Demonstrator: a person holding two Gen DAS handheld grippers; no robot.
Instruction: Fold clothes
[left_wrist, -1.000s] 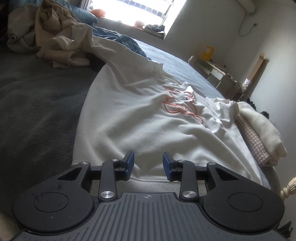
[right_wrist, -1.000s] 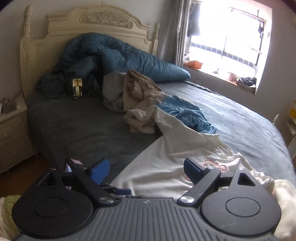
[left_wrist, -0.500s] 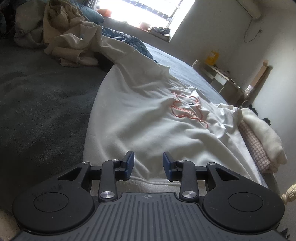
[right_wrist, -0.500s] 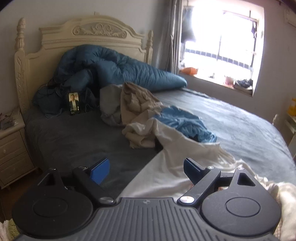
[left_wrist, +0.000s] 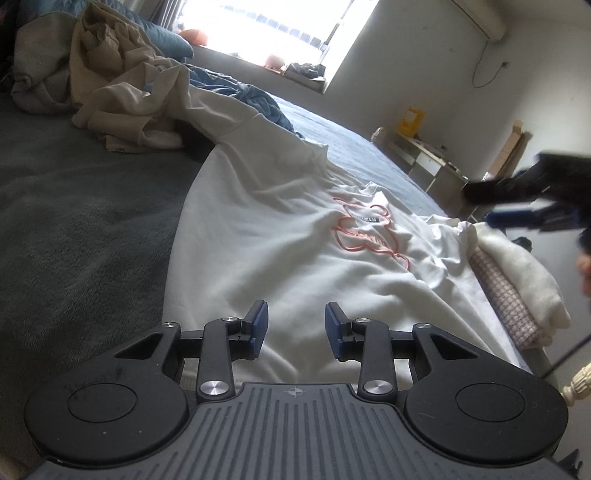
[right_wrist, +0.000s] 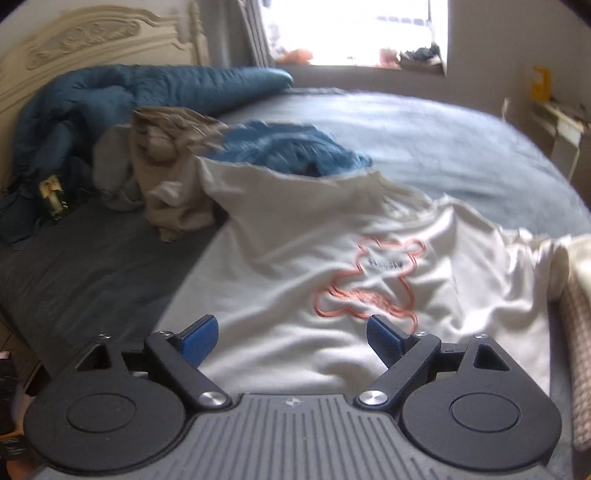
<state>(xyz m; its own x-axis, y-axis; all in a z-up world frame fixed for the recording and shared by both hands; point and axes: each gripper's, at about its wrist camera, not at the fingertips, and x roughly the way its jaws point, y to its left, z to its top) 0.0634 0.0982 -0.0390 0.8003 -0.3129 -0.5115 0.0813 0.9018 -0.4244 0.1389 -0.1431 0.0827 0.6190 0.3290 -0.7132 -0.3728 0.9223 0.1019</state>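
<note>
Clearly the white sweatshirt (left_wrist: 280, 236) is soft and floppy; better pinched at its near hem. Left gripper (left_wrist: 294, 328) and right gripper (right_wrist: 291, 338) both gape, holding nothing.

- The right gripper (right_wrist: 291, 338) is swinging down and across, from facing the headboard (right_wrist: 99, 37) towards the white sweatshirt (right_wrist: 295, 266), its jaws wide apart with nothing between them.
- It is coming into the left wrist view as a blurred dark shape (left_wrist: 532, 199) above the folded pile (left_wrist: 517, 277).
- The pink bear outline (right_wrist: 373, 284) is now filling the middle of the right wrist view, just ahead of the blue fingertips (right_wrist: 384, 334).
</note>
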